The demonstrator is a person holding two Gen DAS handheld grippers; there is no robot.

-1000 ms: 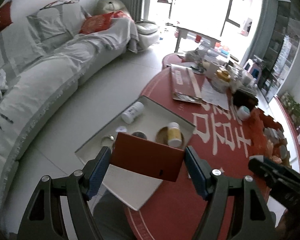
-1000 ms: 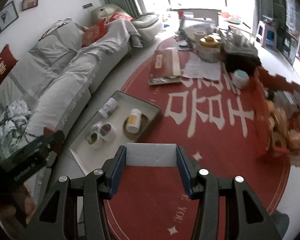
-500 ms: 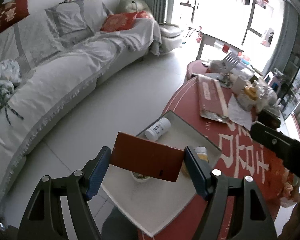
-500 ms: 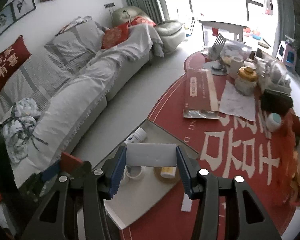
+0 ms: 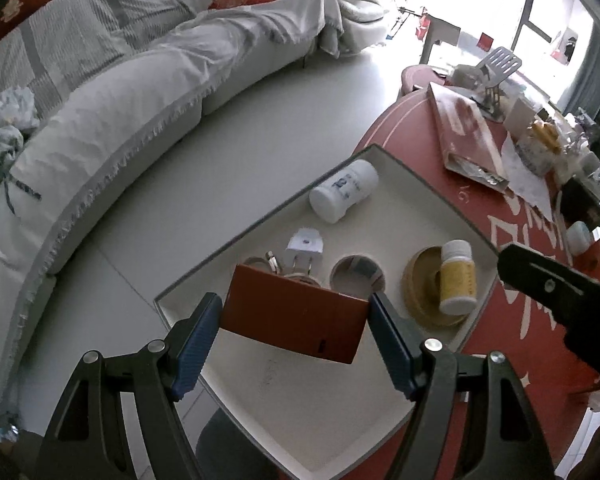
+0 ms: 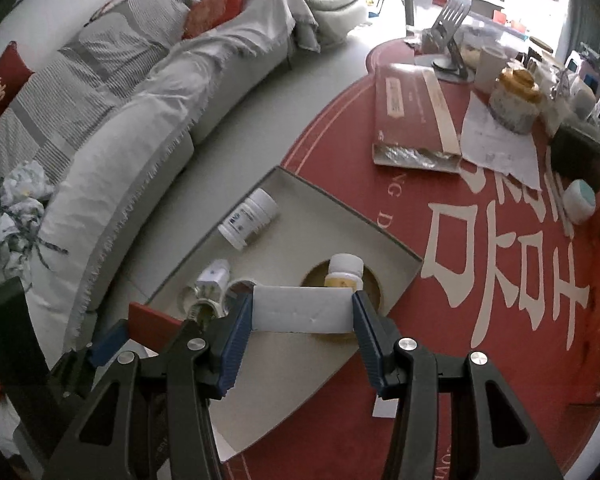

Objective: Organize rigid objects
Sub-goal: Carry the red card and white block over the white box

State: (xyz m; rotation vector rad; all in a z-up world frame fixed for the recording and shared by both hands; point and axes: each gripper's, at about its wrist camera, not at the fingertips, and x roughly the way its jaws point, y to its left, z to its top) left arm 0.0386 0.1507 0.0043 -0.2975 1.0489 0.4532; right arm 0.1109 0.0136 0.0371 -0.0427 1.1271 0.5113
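The red round table [image 6: 380,208] carries the shallow white tray [image 5: 416,184] at its near edge. My left gripper [image 5: 294,320] clamps a red-brown box [image 5: 296,316] between its blue pads, above the tray's near half. My right gripper [image 6: 302,316] clamps a white block [image 6: 302,309] the same way, over the tray. Inside the tray: a white bottle [image 5: 344,196] lying on its side, a yellow bottle [image 5: 456,276] on a brown disc [image 5: 424,300], and a white plug adapter [image 5: 305,249].
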